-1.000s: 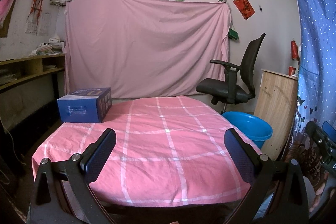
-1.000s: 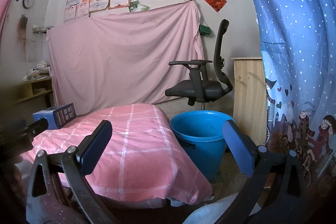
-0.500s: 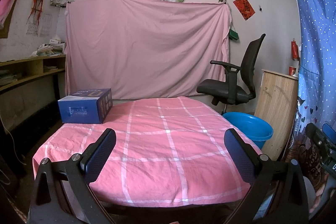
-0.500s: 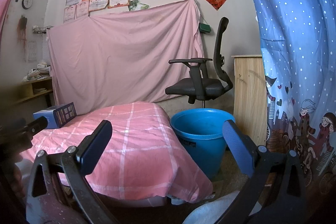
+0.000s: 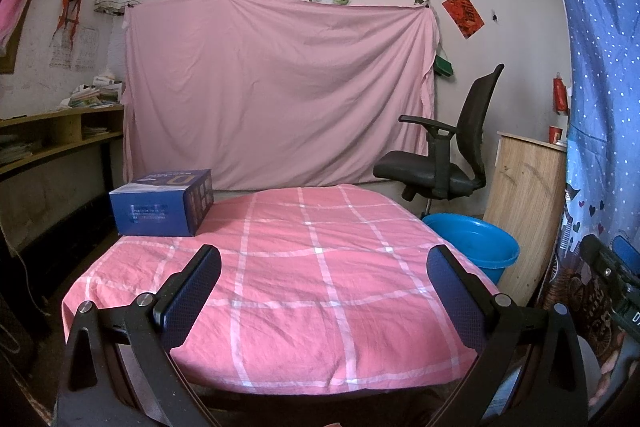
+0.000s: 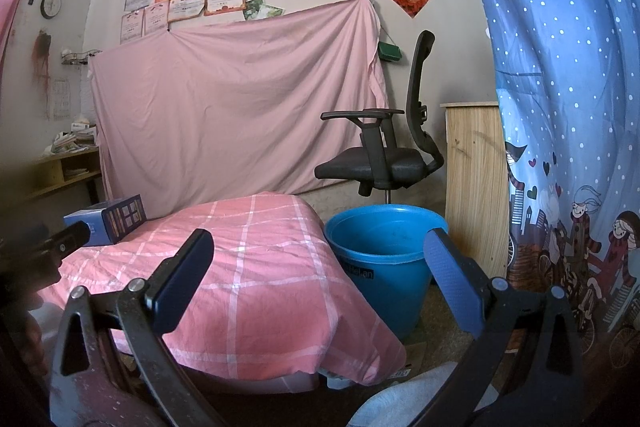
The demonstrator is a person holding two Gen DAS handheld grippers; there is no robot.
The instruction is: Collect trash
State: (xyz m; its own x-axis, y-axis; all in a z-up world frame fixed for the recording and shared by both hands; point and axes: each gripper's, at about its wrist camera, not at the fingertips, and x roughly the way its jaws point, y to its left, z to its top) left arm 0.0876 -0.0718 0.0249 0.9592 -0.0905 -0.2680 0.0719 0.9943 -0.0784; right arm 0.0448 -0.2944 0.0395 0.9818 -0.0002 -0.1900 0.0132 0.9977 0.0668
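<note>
Gaping wide and empty, the left tongs (image 5: 323, 269) hover over the pink checked desk (image 5: 280, 267); right tongs (image 6: 318, 253) likewise. Blue box (image 5: 162, 203) sits at ten o'clock, blue bucket (image 6: 384, 259) at one o'clock beside it.

The blue bucket (image 5: 474, 243) is partly hidden behind the far right corner of the worktop (image 5: 280, 267) in the left wrist view; its base cannot be seen. The print on the blue box (image 5: 160, 205) at the worktop's far left corner is too blurred to be read. Left of the worktop, in the right wrist view, the left tongs (image 6: 44, 251) are blurred and cut off by the edge.
</note>
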